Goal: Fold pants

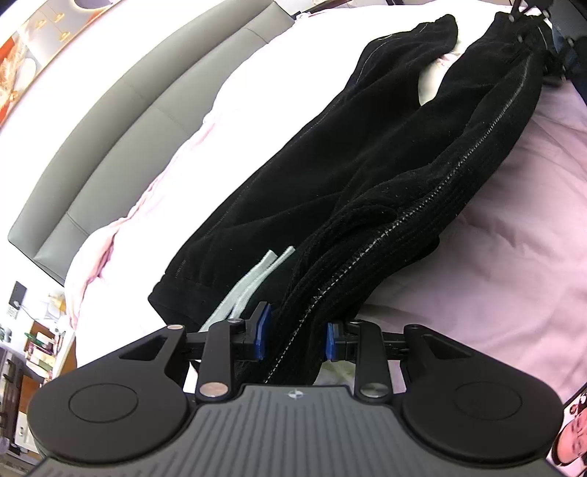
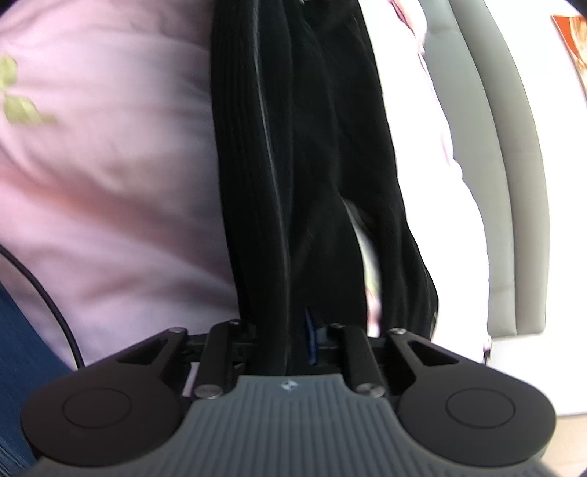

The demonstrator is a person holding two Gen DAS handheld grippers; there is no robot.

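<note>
Black pants (image 1: 367,176) lie stretched out over a pink bedsheet (image 1: 513,238). My left gripper (image 1: 295,339) is shut on the waistband end, with bunched fabric between its blue pads (image 1: 262,330); white drawstrings (image 1: 249,286) trail beside it. My right gripper (image 2: 286,345) is shut on the leg end of the pants (image 2: 312,146), and it also shows at the far top right of the left wrist view (image 1: 528,18). The pants hang taut between the two grippers, one leg on top of the other.
A grey padded headboard (image 1: 110,128) runs along the far side of the bed. A shelf with books (image 1: 40,348) stands low at the left. A dark cable (image 2: 47,293) crosses the sheet near my right gripper, next to blue cloth (image 2: 18,348).
</note>
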